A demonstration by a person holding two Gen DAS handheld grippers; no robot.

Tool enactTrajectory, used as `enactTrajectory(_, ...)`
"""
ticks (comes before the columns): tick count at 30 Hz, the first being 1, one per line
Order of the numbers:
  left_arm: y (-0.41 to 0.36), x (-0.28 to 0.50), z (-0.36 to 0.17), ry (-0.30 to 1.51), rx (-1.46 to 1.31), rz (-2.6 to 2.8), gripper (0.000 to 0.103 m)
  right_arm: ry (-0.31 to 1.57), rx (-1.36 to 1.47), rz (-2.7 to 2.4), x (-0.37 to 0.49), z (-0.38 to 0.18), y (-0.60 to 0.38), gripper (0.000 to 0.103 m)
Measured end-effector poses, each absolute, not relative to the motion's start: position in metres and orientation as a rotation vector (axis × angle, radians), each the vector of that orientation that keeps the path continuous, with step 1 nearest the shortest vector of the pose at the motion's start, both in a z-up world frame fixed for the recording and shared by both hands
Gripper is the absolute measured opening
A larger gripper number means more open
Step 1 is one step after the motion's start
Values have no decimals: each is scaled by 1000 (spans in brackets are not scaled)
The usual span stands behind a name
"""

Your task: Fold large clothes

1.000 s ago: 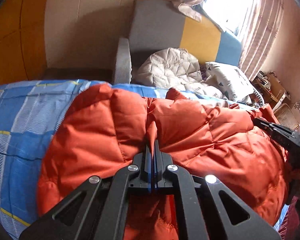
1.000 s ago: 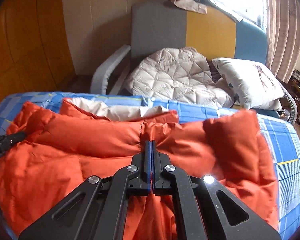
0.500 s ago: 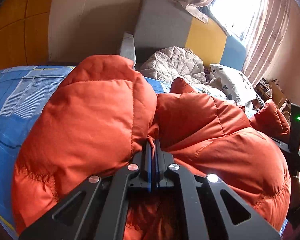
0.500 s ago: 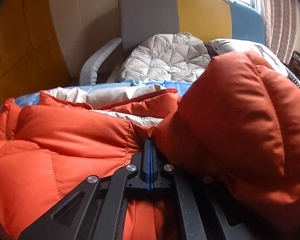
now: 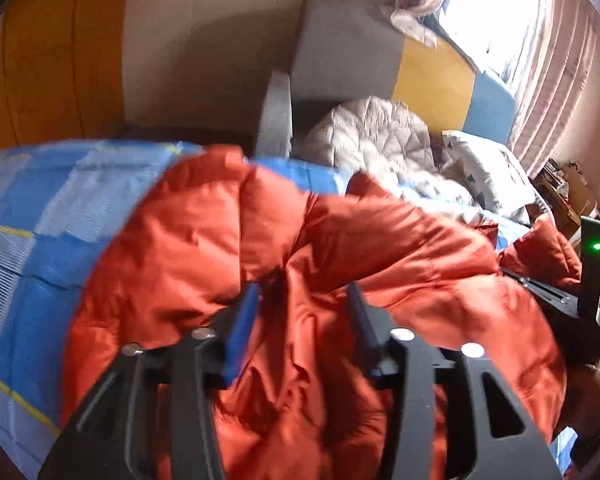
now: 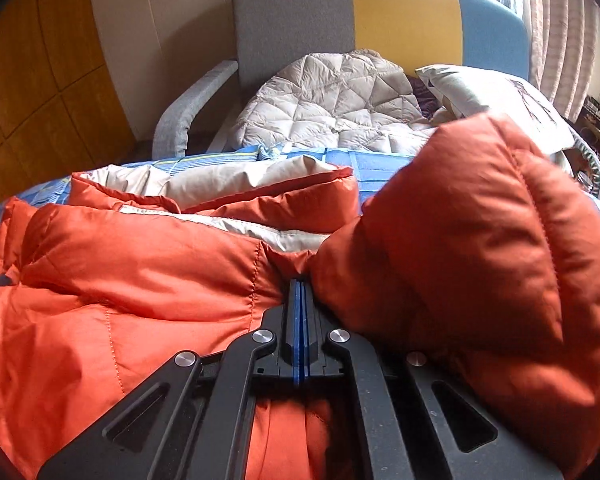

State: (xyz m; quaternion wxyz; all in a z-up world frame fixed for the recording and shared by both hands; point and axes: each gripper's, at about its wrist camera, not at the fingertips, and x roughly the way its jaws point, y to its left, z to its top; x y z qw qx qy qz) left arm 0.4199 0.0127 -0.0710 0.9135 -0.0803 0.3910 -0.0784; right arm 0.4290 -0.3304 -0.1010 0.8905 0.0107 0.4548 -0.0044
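Note:
An orange puffer jacket [image 5: 400, 256] lies bunched on a blue checked bedspread [image 5: 40, 208]. My left gripper [image 5: 302, 304] is open, its jaws spread over the jacket's fabric, which lies loose between them. In the right wrist view the jacket [image 6: 120, 288] shows its pale lining [image 6: 228, 176] at the far edge. My right gripper [image 6: 301, 288] is shut on a fold of the jacket, and a puffed part [image 6: 480, 232] bulges up just right of it. The right gripper's body [image 5: 580, 304] shows at the right edge of the left wrist view.
Beyond the bedspread [image 6: 372, 160] stands a grey, yellow and blue armchair [image 6: 296, 24] holding a pale quilted jacket [image 6: 332, 100] and a printed pillow [image 6: 488, 96]. Wooden wall panels [image 6: 40, 60] are on the left, curtains [image 5: 552, 64] and a bright window on the right.
My left gripper has opened and let go of the jacket, which has dropped lower onto the bed. My right gripper stays shut on its fold, with the puffed part still raised beside it.

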Motion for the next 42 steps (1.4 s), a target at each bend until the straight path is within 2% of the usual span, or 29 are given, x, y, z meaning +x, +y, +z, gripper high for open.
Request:
enactTrajectory(3,2,414,-56,784,-161,-158,48,939,62,-12,422,-88,-331,27)
enactTrajectory(5,-8,409,-47,766,-149,-175,49,908,68,-19,414,-75,-326,58)
enactTrajectory(6,-15,407,-43,756,-130,-168,51,881,64,-26,408,-67,-321,62)
enactTrajectory(11,-40,409,-40,745,-73,-180,54,843,71,8,393,-51,-297,63)
enactTrajectory(25,-53,412,-74,760,-43,-201,55,853,30,9,394,-91,-285,65)
enactTrajectory(42,-54,422,-100,794,-54,-205,55,885,29,0,403,-110,-285,66)
